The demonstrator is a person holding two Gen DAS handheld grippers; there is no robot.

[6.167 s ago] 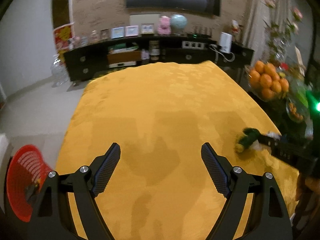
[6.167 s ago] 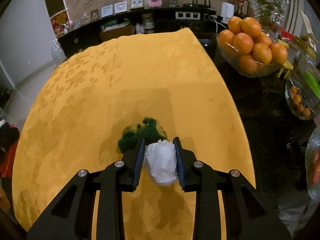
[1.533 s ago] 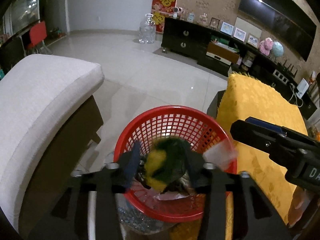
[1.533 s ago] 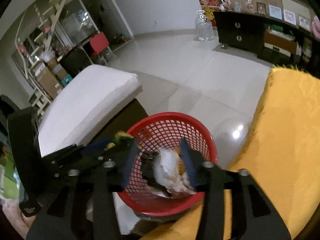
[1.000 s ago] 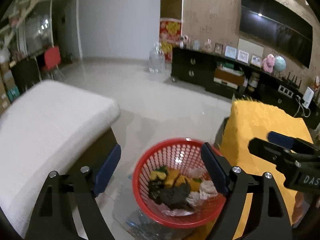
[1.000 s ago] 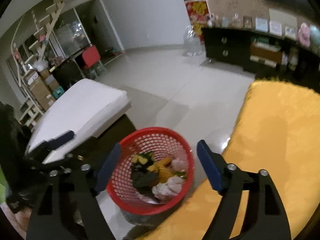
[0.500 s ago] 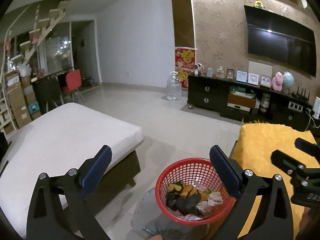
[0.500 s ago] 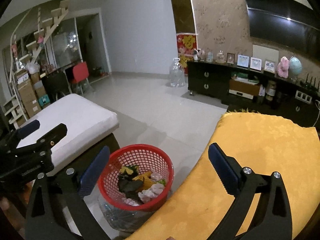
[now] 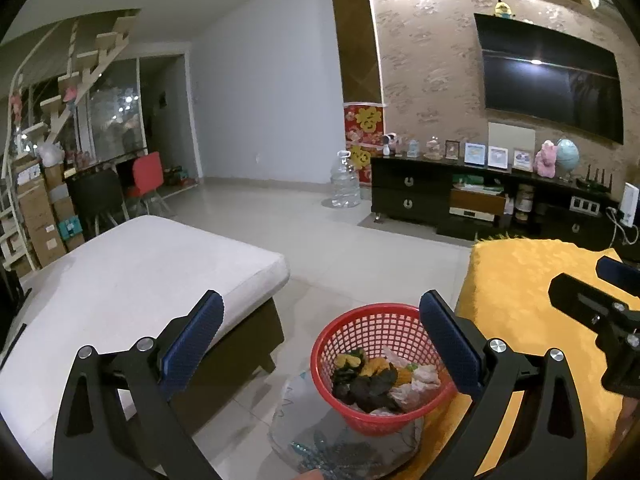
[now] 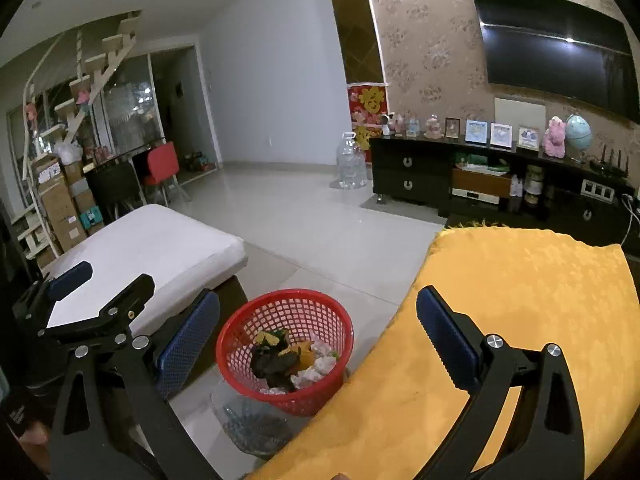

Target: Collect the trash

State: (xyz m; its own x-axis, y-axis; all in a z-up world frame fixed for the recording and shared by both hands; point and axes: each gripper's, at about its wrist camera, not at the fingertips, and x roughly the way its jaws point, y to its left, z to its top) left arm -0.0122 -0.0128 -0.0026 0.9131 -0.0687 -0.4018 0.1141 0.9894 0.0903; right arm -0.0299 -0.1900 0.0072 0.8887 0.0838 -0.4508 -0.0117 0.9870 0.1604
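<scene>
Red plastic mesh forms the wastebasket (image 9: pixel 380 364), which stands on the tiled floor (image 9: pixel 340 256) just beside the worktop's near-left edge, on top of a crumpled clear bag (image 9: pixel 320 432). Inside it lies the collected trash (image 9: pixel 376 380): dark green and black scraps, yellow-orange pieces and a few crumpled white tissues, all below the rim.

The left tool (image 9: pixel 320 344) has its jaws spread wide with nothing between the pads; the basket only shows through the gap. The right tool (image 10: pixel 318 342) is likewise wide and empty, and both sets of jaws have just been opening. Both hang above and back from the basket, near each other, the right one partly over the worktop.

The worktop (image 10: pixel 520 300), under a yellow patterned cloth, carries no litter on the part that shows; its far-right side is out of frame, so I cannot tell whether anything is left there. Judged from this, the drop is done and the task looks close to finished, pending a check of the hidden side.

For moving, the basket sits in a narrow lane between the worktop's edge and a pale upholstered bench (image 9: pixel 132 272). Beyond that the floor is broad and open up to the dark TV cabinet (image 9: pixel 460 200) and a big water bottle (image 9: pixel 346 188).
</scene>
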